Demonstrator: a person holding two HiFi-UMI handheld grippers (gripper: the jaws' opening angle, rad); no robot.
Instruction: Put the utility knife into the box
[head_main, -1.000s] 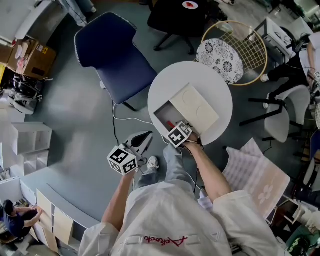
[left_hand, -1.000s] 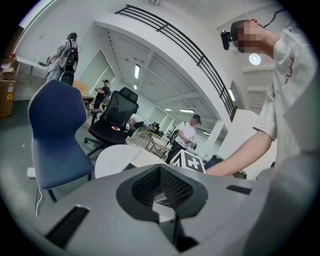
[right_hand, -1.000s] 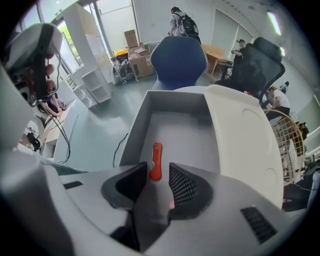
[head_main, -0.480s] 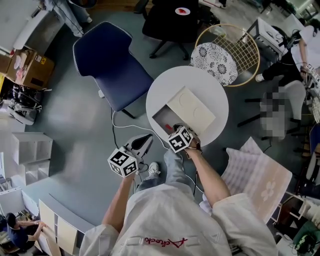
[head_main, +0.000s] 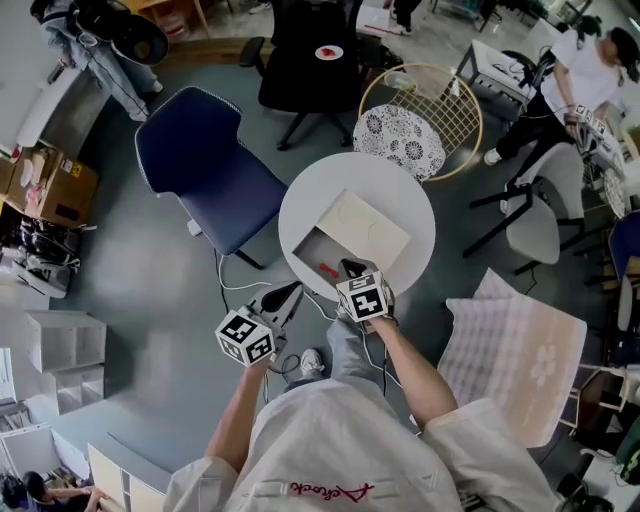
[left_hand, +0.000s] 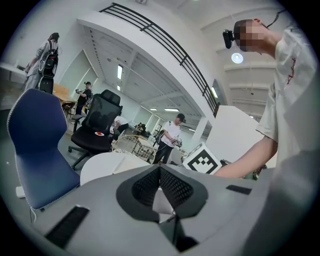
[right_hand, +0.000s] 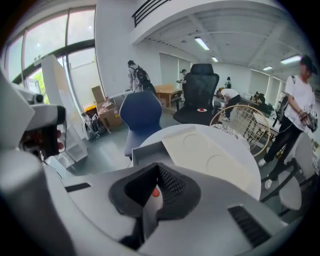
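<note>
Seemingly done, with the utility knife (head_main: 328, 269) lying in the open box (head_main: 307, 250) by the tabletop (head_main: 310, 195)'s near edge. Right gripper (head_main: 352, 268) jaws just closed on nothing; left gripper (head_main: 288, 292) jaws together, empty.

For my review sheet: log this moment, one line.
utility knife: in box | right gripper: shut, empty | left gripper: shut, empty
</note>
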